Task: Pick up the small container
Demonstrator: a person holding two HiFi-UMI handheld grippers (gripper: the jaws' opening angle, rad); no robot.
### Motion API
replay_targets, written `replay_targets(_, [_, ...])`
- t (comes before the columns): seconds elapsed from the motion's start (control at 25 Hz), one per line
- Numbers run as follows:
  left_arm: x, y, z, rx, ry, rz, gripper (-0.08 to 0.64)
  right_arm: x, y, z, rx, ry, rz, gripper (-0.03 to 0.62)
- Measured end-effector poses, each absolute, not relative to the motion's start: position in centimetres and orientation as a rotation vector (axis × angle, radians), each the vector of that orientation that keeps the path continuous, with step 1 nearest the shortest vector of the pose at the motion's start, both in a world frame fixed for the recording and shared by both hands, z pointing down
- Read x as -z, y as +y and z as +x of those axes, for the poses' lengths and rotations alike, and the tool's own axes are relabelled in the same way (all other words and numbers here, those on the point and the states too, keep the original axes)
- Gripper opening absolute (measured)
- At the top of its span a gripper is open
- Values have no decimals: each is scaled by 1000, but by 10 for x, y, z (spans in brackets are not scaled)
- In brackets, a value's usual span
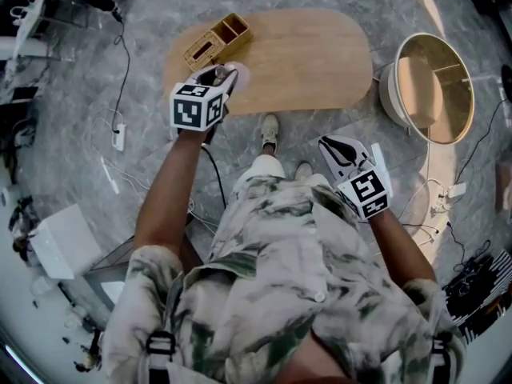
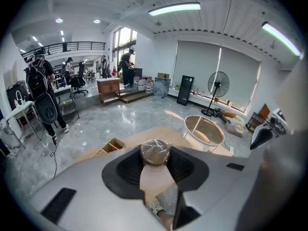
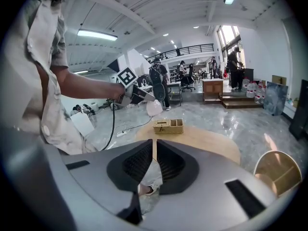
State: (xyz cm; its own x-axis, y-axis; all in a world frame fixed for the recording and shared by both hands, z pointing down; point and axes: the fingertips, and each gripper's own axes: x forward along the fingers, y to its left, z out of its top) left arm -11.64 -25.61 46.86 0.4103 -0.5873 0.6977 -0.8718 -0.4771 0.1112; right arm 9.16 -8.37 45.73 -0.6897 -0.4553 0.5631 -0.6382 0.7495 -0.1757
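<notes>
Left gripper view: the left hand-held gripper [image 2: 155,170] is pinching the small container [image 2: 155,154], one dark ribbed pad on each side of its pale body. The container stands upright between the jaws. Its round top is covered with clear, crinkled film.

Head view: the left hand-held gripper [image 1: 225,74] is held out on an extended arm over the near left edge of the wooden tabletop [image 1: 312,58]. The small container [image 1: 240,74] shows as a pale shape at the jaw tips. The right gripper view shows the container [image 3: 154,108] raised clear of the tabletop surface.

Right gripper view: the right hand-held gripper [image 3: 155,148] has its jaws pressed together, with only a thin slit between the pads and nothing gripped. In the head view it [image 1: 334,144] sits near the person's body, to the right of the legs and well apart from the tabletop.

A compartmented wooden box [image 1: 218,40] stands at the far left end of the tabletop, near the held container but not touching it. A round white stand [image 1: 394,94] is on the grey marble floor [image 1: 144,70], right of the tabletop. A power strip [image 1: 118,138] lies on the floor to the left.
</notes>
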Motion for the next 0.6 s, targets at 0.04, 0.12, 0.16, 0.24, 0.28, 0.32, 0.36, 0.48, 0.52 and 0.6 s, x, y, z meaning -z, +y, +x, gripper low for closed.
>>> replay_targets(0.04, [-469,-256,-117,-821,-1242,2206,150,-457,-84,92,-493,-2452,826,48])
replay_targets(0.12, [-470,-256,-117,-821,-1243,2204,150,-457,-84,92,-492,-2452,828,46])
replay_targets(0.16, [-470,-256,-118,-822,-1244,2203,150,-457,-84,92,-492,-2451,829,44])
replay_targets(0.24, [-470,-256,-119,-823,-1245,2202,150,-456,-84,92,-492,-2451,832,43])
replay_targets(0.28, [-470,-257,-120,-823,-1247,2201,150,-456,-84,92,-491,-2450,834,41])
replay_targets(0.32, [-470,-257,-121,-823,-1248,2201,150,-456,-84,92,-488,-2449,836,40])
replay_targets(0.36, [-471,-258,-122,-822,-1249,2200,150,-457,-84,92,-485,-2447,836,37])
replay_targets(0.48, [-473,-258,-122,-824,-1246,2195,150,-457,-84,92,-479,-2442,835,26])
replay_targets(0.52, [-474,-257,-122,-825,-1244,2193,150,-458,-84,93,-479,-2440,834,23])
replay_targets(0.6, [-476,-257,-121,-826,-1243,2190,150,-459,-83,93,-481,-2438,832,23])
